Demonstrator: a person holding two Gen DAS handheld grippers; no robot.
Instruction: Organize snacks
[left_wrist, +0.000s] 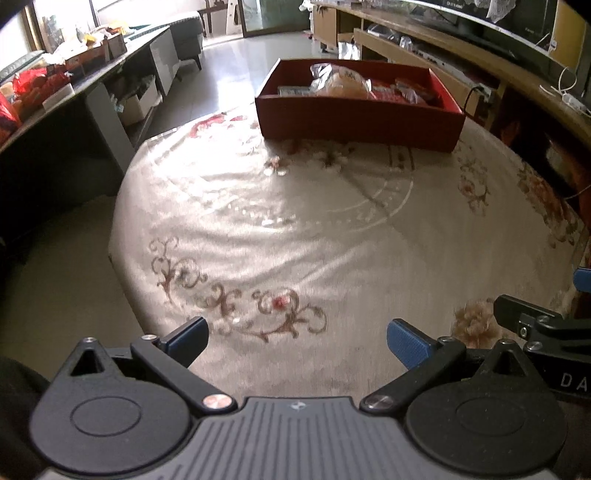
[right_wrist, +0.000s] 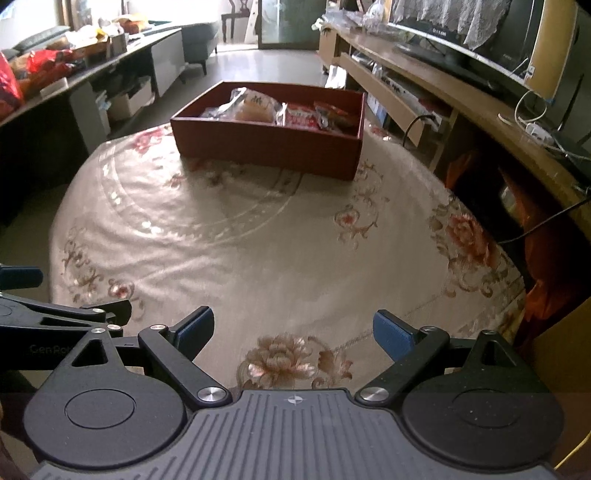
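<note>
Left gripper (left_wrist: 297, 341): jaws wide apart, nothing between them, over near edge of tabletop (left_wrist: 258, 229) w/ floral cloth.
Right gripper (right_wrist: 293, 338): jaws wide apart, nothing held, just beside left gripper; each shows at the edge of the other's view.
Red box (left_wrist: 360, 118): on tabletop, well ahead of both grippers at far side; ahead-right of left gripper, ahead-left of right gripper. Open top.
Snacks (right_wrist: 295, 112): inside red box, several wrapped pcs. 1 clear-wrapped pale bun (right_wrist: 253, 105) toward box's left-centre; red packets (right_wrist: 301, 118) to its right. Exact count cannot be told.
Beyond tabletop: long side bench (left_wrist: 74, 85) to left of grippers w/ red bags & boxes on it; TV unit (right_wrist: 424, 74) to right w/ TV (right_wrist: 461, 40) & white cables (right_wrist: 532, 118).
</note>
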